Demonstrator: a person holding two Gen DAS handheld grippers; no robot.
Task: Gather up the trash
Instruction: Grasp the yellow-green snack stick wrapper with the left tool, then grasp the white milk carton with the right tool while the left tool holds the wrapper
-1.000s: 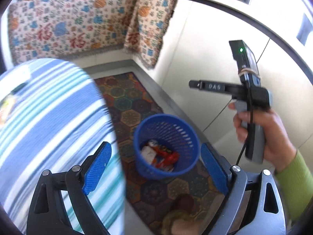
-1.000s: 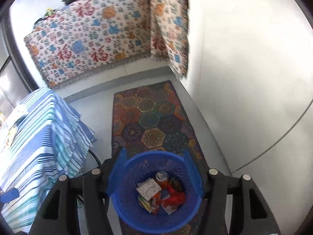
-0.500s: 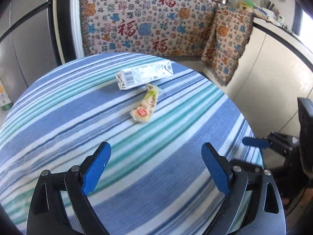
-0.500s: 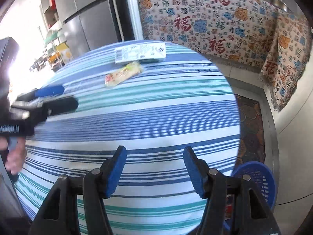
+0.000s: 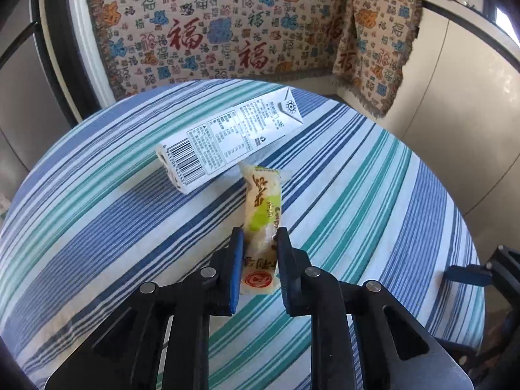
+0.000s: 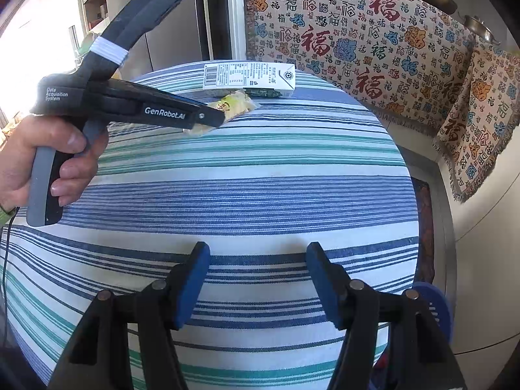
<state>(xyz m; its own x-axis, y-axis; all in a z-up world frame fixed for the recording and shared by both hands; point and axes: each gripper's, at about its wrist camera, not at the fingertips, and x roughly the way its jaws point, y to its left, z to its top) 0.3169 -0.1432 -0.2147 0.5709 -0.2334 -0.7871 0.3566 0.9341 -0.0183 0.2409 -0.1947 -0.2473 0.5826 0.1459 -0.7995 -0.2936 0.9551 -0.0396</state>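
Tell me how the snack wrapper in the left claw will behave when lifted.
The snack wrapper looks like thin film pinched near one end by the left claw, so the free end will probably droop. It seems light. Its glossy surface might slip, though the pads squeeze it tight.

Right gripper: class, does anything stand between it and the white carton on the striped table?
Nothing visible does. Between the right gripper and the carton lies only bare striped tablecloth; the snack wrapper sits left of that line.
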